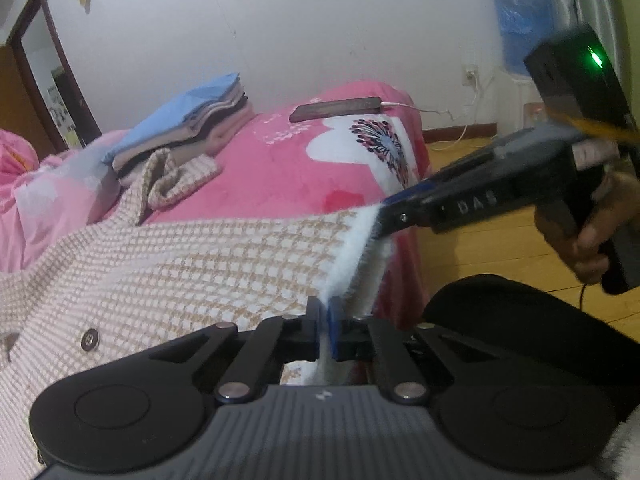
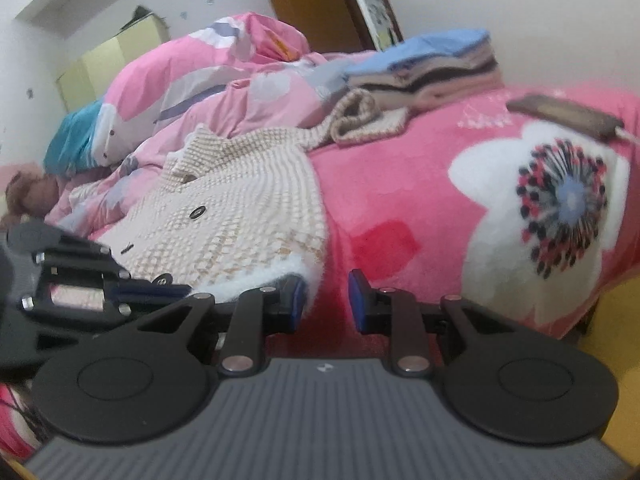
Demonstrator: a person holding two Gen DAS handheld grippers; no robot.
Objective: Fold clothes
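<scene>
A cream and beige checked jacket [image 1: 180, 264] with snap buttons and a white fleece lining lies spread on the pink blanket [image 1: 280, 168]. My left gripper [image 1: 328, 320] is shut on the jacket's fleecy hem at the near edge of the bed. The right gripper [image 1: 390, 216] reaches in from the right, and its tip touches the same hem further along. In the right wrist view the right gripper [image 2: 326, 300] is open. The red blanket shows in its gap, and the hem of the jacket [image 2: 240, 208] lies against its left finger. The left gripper [image 2: 176, 290] shows at the left.
A stack of folded clothes [image 1: 200, 116] topped by a blue piece sits at the far side of the bed. A phone [image 1: 336, 108] on a charging cable lies near it. A rumpled pink quilt [image 2: 200, 80] fills the head end. Wooden floor [image 1: 500, 248] lies to the right.
</scene>
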